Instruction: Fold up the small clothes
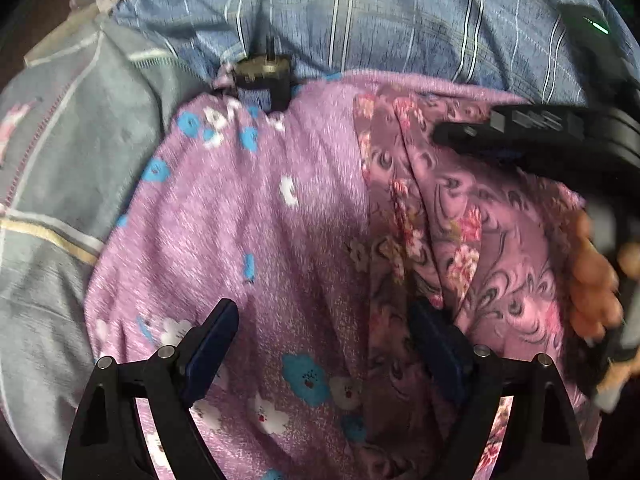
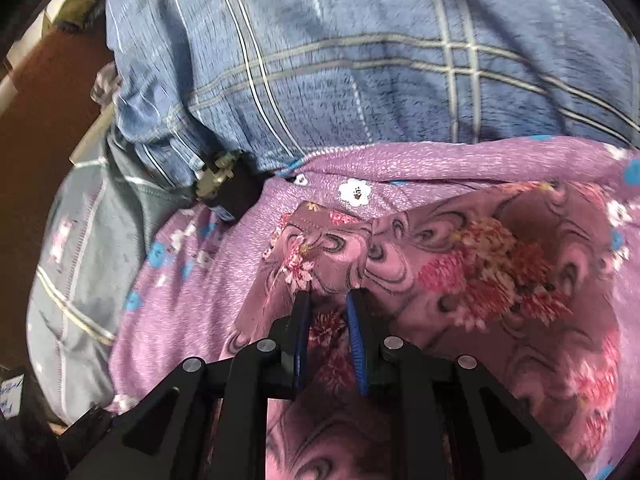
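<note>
A lilac knit garment point(image 1: 240, 220) with blue and white flowers lies spread on the bed. On its right half lies a mauve garment point(image 1: 480, 220) with pink flowers and dark swirls. My left gripper point(image 1: 324, 312) hangs open and wide over both, its right finger at the mauve cloth's left edge. My right gripper point(image 2: 326, 298) stands open by a narrow gap just above the mauve garment point(image 2: 460, 280); a rumpled fold rises at its fingertips and cloth shows through the gap. In the left wrist view the right gripper point(image 1: 460, 136) reaches in from the right, held by a hand point(image 1: 592, 280).
A blue plaid sheet point(image 1: 360, 20) covers the bed beyond the clothes. A grey garment point(image 1: 60, 160) with pale stripes lies to the left. A black plug adapter point(image 1: 262, 84) rests at the lilac garment's far edge, seen too as plug adapter point(image 2: 222, 184). Brown floor point(image 2: 48, 120) shows left.
</note>
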Demonstrator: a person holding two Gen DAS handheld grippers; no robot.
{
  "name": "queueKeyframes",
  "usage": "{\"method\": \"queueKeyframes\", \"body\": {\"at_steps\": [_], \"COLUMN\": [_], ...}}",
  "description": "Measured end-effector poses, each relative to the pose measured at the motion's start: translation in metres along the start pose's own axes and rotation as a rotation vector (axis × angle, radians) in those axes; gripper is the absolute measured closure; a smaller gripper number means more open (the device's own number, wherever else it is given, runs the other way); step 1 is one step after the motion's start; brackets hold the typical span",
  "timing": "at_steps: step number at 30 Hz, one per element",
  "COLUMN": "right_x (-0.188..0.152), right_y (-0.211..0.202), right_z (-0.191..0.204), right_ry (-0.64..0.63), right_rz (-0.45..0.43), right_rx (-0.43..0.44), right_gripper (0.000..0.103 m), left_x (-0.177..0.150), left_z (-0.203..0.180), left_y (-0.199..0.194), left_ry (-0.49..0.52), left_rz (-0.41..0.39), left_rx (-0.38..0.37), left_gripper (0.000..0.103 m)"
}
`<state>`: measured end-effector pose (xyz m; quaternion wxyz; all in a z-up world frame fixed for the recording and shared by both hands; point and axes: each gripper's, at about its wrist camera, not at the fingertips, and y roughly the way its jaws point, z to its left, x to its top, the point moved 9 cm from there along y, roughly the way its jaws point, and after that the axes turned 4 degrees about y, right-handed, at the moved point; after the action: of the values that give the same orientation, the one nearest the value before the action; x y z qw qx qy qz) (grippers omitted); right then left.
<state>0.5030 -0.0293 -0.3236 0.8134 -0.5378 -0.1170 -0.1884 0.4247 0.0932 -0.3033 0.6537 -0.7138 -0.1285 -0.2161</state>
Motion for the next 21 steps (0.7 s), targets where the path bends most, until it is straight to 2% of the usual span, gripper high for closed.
{"method": "queueKeyframes", "body": {"at_steps": [3, 5, 8, 11, 13, 15, 17, 21], "right_x": [-0.009, -0.019, -0.046, -0.087, -0.107, -0.124, -0.139, -0.140], "right_y": [-0.038, -0.064, -0.091, -0.098, -0.099, -0.108, -0.109, -0.106], "right_z": [-0.001, -0.008, -0.026, -0.052, -0.061, -0.065, -0.065, -0.064], "right_ry": [-0.010, -0.039, -0.062, -0.053, -0.050, -0.044, -0.046, -0.053], "right_rz": [-0.059, -0.093, -0.091, -0.046, -0.060, -0.115, -0.115, -0.107], "right_rx": [0.051, 0.027, -0.033, -0.098, -0.077, -0.036, -0.009, -0.005], "right_gripper": [0.080, 0.080, 0.080, 0.081, 0.082, 0.082, 0.082, 0.081], "left_x": [0.005, 0.006, 0.002, -0.003, -0.001, 0.000, 0.003, 0.014], "left_z": [-0.005, -0.010, -0.017, -0.020, -0.021, -0.019, -0.015, -0.015], "left_y": [-0.014, -0.020, -0.016, -0.007, -0.005, -0.003, -0.003, -0.015], "left_ry": [0.000, 0.003, 0.034, 0.063, 0.059, 0.047, 0.040, 0.025], "left_rz": [-0.056, -0.083, -0.065, -0.034, -0.031, -0.029, -0.041, -0.119], "left_rx": [-0.004, -0.014, 0.028, 0.079, 0.070, 0.057, 0.053, 0.069], "left_gripper": [0.016, 0.016, 0.016, 0.015, 0.015, 0.014, 0.015, 0.016]}}
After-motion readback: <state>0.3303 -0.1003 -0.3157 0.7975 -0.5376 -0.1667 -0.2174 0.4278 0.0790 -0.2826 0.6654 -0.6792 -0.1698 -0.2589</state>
